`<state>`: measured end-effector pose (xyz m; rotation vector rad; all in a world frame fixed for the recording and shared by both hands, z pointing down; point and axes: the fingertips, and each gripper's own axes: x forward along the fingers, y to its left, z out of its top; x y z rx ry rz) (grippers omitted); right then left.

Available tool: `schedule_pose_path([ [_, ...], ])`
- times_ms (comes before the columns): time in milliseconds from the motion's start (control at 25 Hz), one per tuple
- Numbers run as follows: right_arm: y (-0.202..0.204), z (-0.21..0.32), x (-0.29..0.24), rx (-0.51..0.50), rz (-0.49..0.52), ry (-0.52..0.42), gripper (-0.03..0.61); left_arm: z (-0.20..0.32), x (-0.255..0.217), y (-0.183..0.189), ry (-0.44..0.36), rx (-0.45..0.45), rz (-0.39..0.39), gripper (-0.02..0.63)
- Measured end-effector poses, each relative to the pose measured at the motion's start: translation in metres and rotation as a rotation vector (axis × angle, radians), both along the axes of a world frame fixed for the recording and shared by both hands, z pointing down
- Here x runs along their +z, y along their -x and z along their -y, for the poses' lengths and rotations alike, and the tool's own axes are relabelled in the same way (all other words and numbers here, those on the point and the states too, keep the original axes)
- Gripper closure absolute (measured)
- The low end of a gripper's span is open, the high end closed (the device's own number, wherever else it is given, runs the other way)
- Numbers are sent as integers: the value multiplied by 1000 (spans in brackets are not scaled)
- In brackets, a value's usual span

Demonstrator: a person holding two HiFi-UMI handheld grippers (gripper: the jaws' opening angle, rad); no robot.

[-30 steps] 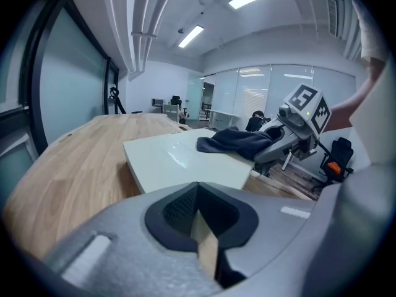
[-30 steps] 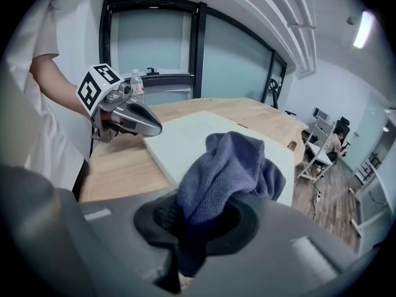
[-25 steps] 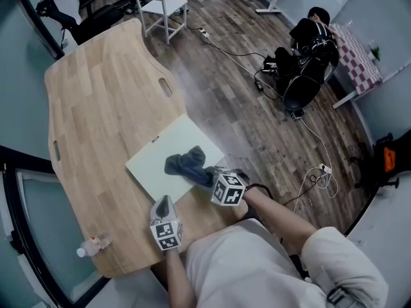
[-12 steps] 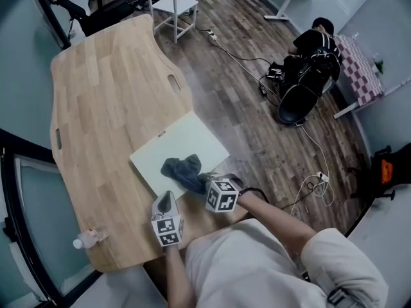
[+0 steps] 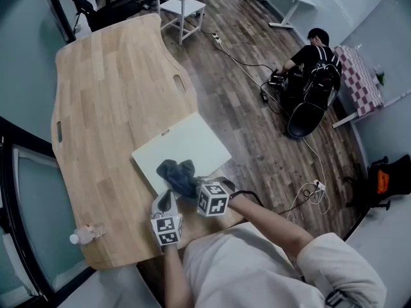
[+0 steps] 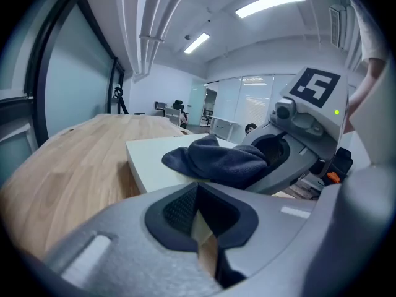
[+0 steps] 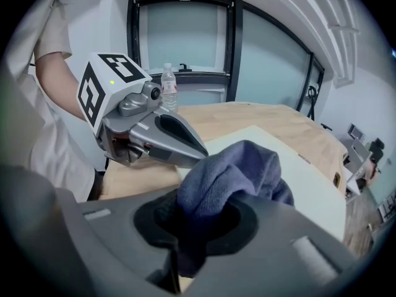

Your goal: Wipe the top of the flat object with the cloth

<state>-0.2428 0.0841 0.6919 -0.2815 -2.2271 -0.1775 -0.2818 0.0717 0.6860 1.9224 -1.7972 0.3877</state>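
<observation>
A pale green flat board (image 5: 186, 143) lies on the wooden table (image 5: 103, 88) near its front right edge. A dark blue cloth (image 5: 176, 174) is bunched on the board's near corner. My right gripper (image 5: 191, 188) is shut on the cloth (image 7: 229, 178), which spills out of its jaws onto the board (image 7: 309, 184). My left gripper (image 5: 167, 204) is shut with nothing in it, just off the board's near edge, its tip close beside the cloth (image 6: 216, 159). The board (image 6: 154, 166) also shows in the left gripper view, with the right gripper behind the cloth.
A plastic water bottle (image 5: 87, 234) lies at the table's near left corner. Slots are cut in the table top (image 5: 180, 83). To the right are the wood floor with cables (image 5: 257, 66), a seated person (image 5: 314, 50) and a white chair (image 5: 182, 5) at the far end.
The right gripper has dragged the cloth to the left along the board's near part, closer to the left gripper. The left gripper has stayed about where it was.
</observation>
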Motion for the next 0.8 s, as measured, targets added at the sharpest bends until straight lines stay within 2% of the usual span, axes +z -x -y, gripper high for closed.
schedule_pose_path([
  [120, 4, -5, 0, -22, -15, -8, 517, -5, -5, 3, -13, -12, -43, 606],
  [200, 4, -7, 0, -37, -28, -11, 517, -17, -9, 14, -22, -67, -52, 606],
  [360, 4, -6, 3, -62, -49, -8, 517, -47, 8, 31, 36, -142, -75, 606],
  [480, 6, -6, 2, -86, -57, -10, 517, -53, 23, 30, 98, -148, -56, 607],
  [600, 11, -8, 4, -96, -70, 4, 517, -55, 28, 33, 100, -164, -80, 607],
  [800, 24, -16, 4, -124, -69, 7, 517, -55, 37, 32, 113, -140, -106, 607],
])
